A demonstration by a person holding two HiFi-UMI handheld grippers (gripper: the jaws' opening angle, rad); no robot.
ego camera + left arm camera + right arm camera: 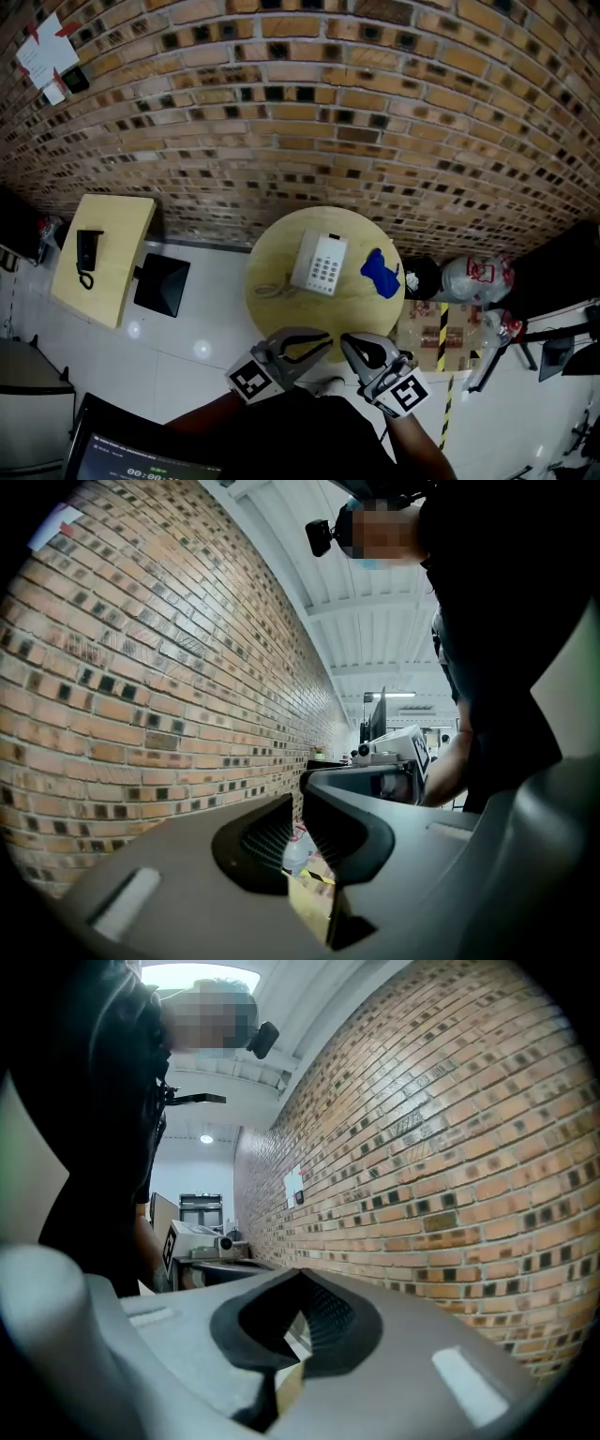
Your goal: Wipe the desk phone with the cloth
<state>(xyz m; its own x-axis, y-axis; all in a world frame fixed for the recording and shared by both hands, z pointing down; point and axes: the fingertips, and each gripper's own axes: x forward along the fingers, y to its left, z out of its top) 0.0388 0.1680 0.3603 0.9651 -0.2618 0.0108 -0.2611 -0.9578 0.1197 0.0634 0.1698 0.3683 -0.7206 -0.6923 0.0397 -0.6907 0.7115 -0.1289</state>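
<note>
My left gripper [323, 345] and right gripper [349, 345] are both closed and empty. I'd open the right one and reach toward 1 o'clock for the cloth [380, 272] beside the desk phone [320, 262], pinching its bunched middle.

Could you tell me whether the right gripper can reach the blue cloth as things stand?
Probably yes: nothing lies between the right gripper and the blue cloth, though its jaws are shut.
</note>
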